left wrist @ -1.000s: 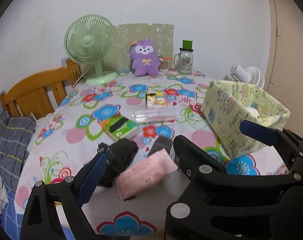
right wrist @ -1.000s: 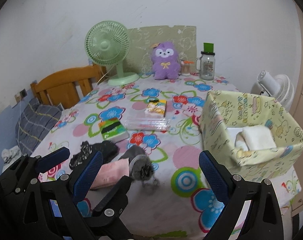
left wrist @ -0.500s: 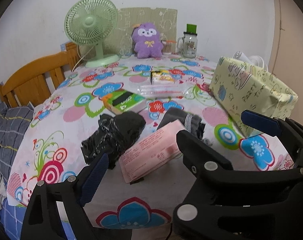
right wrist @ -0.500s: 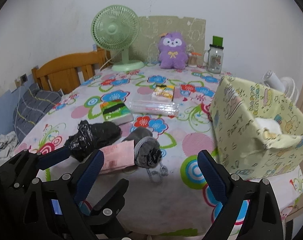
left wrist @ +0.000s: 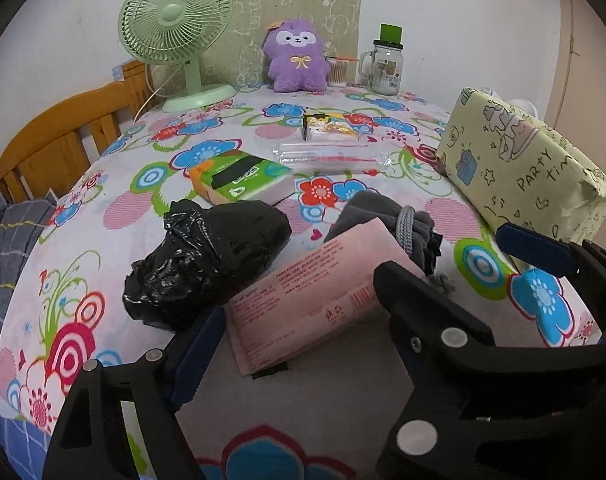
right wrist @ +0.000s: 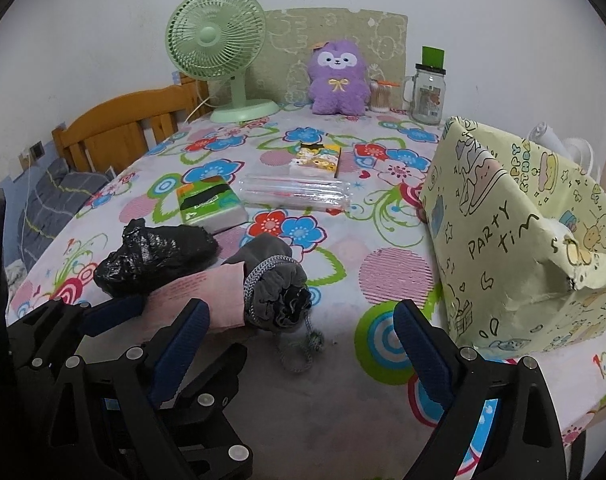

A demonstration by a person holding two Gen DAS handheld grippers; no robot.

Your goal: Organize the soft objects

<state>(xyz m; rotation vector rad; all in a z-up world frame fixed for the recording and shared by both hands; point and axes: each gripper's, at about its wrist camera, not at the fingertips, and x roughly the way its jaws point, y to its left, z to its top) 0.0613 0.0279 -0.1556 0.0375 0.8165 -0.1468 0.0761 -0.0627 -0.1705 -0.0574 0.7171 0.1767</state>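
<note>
Black plastic with blue pads: left tool [left wrist: 355, 296], jaws wide but closing, nothing gripped, straddling the pink packet [left wrist: 317, 294]; right tool [right wrist: 303, 330] wide, empty, aimed at the grey drawstring pouch [right wrist: 273, 280]. Step: approach before first pick. Next move likely calls for a gentle pinch on yielding cloth. Crinkled black bag [left wrist: 207, 260] just beside the packet. Paper-covered yellow box [right wrist: 519, 224] on the floral surface [right wrist: 383, 272], right; likely destination.

Pouch [right wrist: 277, 280] right of packet [left wrist: 319, 292]
</note>
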